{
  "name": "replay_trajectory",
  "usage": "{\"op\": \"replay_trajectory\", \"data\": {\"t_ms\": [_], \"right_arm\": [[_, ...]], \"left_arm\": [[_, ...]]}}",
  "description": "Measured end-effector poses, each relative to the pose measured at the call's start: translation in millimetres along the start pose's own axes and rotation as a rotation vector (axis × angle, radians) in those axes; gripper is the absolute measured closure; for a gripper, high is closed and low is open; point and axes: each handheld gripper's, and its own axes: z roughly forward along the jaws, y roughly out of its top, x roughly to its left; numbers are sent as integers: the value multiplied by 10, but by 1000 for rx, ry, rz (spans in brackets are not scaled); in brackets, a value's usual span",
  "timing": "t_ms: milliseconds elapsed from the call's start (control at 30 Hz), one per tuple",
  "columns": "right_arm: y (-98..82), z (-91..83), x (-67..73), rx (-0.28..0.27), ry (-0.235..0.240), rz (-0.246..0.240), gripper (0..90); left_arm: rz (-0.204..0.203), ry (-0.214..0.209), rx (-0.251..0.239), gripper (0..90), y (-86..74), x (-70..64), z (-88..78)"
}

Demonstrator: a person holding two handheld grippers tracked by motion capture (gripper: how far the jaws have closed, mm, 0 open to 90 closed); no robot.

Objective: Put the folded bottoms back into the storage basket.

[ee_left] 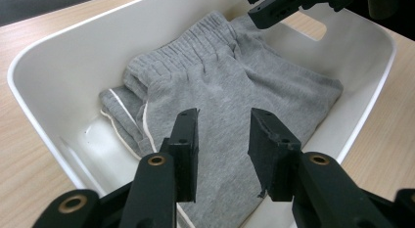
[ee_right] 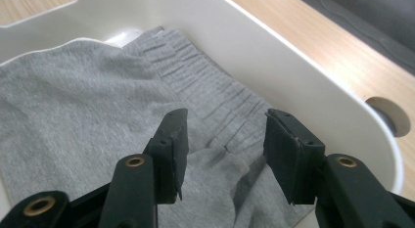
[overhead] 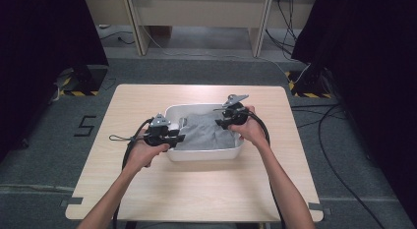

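Looking down from the high view, a white plastic bin (overhead: 204,154) sits mid-table on the light wooden table (overhead: 196,189), with folded grey sweatpants (overhead: 201,133) lying inside it. The left gripper (overhead: 173,138) hangs over the bin's left rim and the right gripper (overhead: 221,122) over its far right part; at this distance I can't quite judge whether either one touches the cloth.

From the left gripper view, the left gripper (ee_left: 222,123) has its jaws apart with nothing clamped, poised just over the grey sweatpants (ee_left: 235,86), whose white-piped edges stack toward the bin (ee_left: 58,66) wall. The other gripper's jaw tips reach in at the top.

From the right gripper view, the right gripper (ee_right: 225,127) also stands with jaws apart, straddling a raised pucker of the sweatpants (ee_right: 73,101) beside the ribbed elastic waistband (ee_right: 205,86), close to the bin (ee_right: 303,81) wall, pads not pressing.

Risk, as I judge it: closing here could catch just the top layer, so a lift would unfold the stack, or drag the light bin along with it
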Motion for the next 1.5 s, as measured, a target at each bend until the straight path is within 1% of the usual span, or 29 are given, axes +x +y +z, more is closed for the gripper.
{"op": "replay_trajectory", "data": {"t_ms": [33, 67, 100, 200, 233, 267, 333, 400, 433, 533, 567, 667, 700, 767, 833, 900, 1000, 1033, 1067, 1100, 1133, 1200, 1267, 1333, 1400, 1433, 1500], "right_arm": [[2, -11, 0, -5, -1, -6, 519], [3, -26, 2, -18, 1, -5, 497], [3, -30, 7, -20, 0, -1, 478], [-1, -38, 16, -23, 0, 2, 463], [-5, -60, 28, -38, 7, 5, 446], [-5, -60, 28, -38, 7, 5, 446], [-8, -97, 50, -59, 9, 11, 429], [-12, -143, 75, -76, 13, 15, 412], [-17, -186, 104, -86, 17, 19, 397], [-18, -248, 144, -93, 21, 18, 376], [-18, -248, 144, -93, 21, 18, 376], [-21, -336, 195, -120, 28, 30, 352], [-23, -346, 205, -123, 31, 33, 346], [-29, -355, 216, -127, 33, 29, 342], [-48, -365, 247, -129, 29, 32, 331], [-77, -365, 275, -132, 37, 33, 327], [-90, -376, 292, -132, 34, 43, 319], [-92, -384, 299, -135, 33, 44, 314], [-92, -407, 323, -139, 34, 43, 307], [-92, -407, 323, -139, 34, 43, 307], [-91, -434, 355, -146, 32, 43, 302], [-90, -451, 367, -146, 29, 35, 298], [-95, -495, 414, -157, 21, 24, 293], [-101, -505, 431, -159, 17, 19, 292], [-116, -517, 463, -149, 0, 1, 287], [-125, -523, 478, -147, 3, -3, 287], [-149, -546, 512, -161, 12, -9, 285]], "left_arm": [[-1, 0, -3, 630, 1, -4, -5], [2, -1, -8, 628, 4, -6, -17], [2, -1, -8, 628, 4, -6, -17], [-1, -1, -22, 627, 10, -17, -47], [0, -2, -28, 623, 11, -23, -59], [3, -6, -31, 623, 12, -30, -73], [8, -6, -34, 607, 13, -42, -97], [5, -12, -46, 588, 13, -57, -122], [3, -17, -50, 562, 13, -61, -136], [2, -27, -55, 511, 5, -69, -158], [4, -24, -55, 511, 4, -66, -166], [-15, -21, -67, 426, 1, -55, -200], [-27, -29, -74, 419, 1, -48, -220], [-28, -31, -79, 418, 0, -44, -228], [-30, -32, -79, 390, -1, -41, -230], [-34, -26, -76, 329, -3, -47, -230], [-34, -32, -76, 320, -9, -65, -243], [-44, -33, -83, 307, -14, -75, -255], [-44, -33, -83, 271, -15, -76, -261], [-45, -31, -88, 271, -18, -79, -272], [-47, -32, -93, 258, -22, -80, -284], [-54, -33, -102, 250, -32, -76, -313], [-54, -29, -101, 239, -37, -77, -330], [-54, -24, -110, 236, -43, -81, -351], [-56, -24, -118, 232, -55, -96, -371], [-53, -24, -120, 232, -65, -103, -381], [-50, -20, -127, 231, -96, -121, -400]]}}
